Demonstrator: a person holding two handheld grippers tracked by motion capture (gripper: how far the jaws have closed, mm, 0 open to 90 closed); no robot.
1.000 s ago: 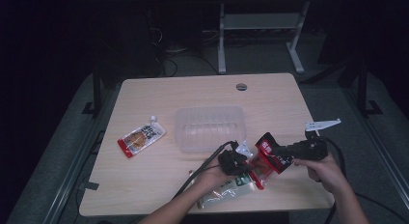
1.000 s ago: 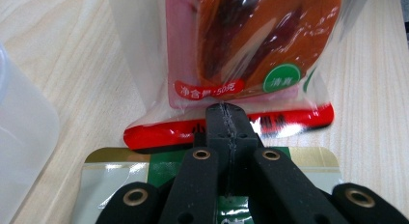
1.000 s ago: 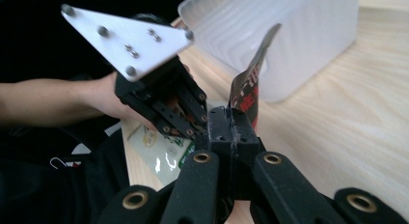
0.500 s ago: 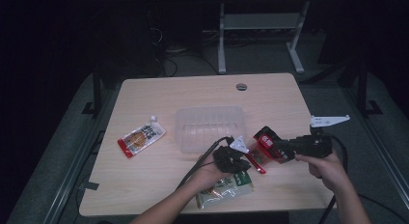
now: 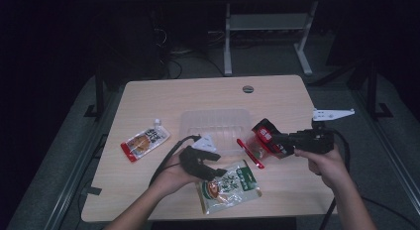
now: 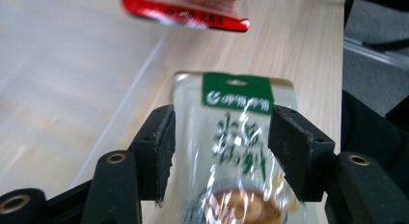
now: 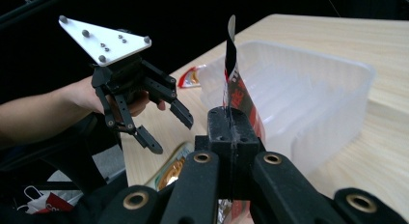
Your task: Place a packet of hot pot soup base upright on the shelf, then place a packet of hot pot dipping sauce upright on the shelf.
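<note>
**Red packet lifted toward the tray while the left gripper lines up on the green pouch**

Farthest out to the left gripper's left, an orange-and-red spout pouch (image 5: 145, 143) lies flat on the table (image 5: 163, 98), well apart from both grippers and not shifted from where it lay a second ago.

The left gripper (image 5: 216, 169) has drawn back from the red packet it was crowding a second ago and now hovers over the green pouch (image 5: 229, 186). Its jaws stand apart, released, and in the left gripper view the green pouch (image 6: 239, 137) lies between the two pads (image 6: 164, 149), flat on the table and not yet pinched. My reading is that this pouch is the next thing to be picked up.

Just ahead of that gripper, the clear plastic tray (image 5: 197, 127) sits in mid-table, apparently with nothing in it.

The right gripper (image 5: 277, 141) is clenched on the red packet (image 5: 261, 142), which has risen off the table and travelled away from the left gripper over the last second. In the right gripper view the red packet (image 7: 234, 84) stands on edge, pinched at its lower part between the closed jaws, with the tray (image 7: 333, 74) directly beyond it.

Judging by this, the packet is secured and close to being dropped in; the remaining move is a short carry over the near rim.
</note>
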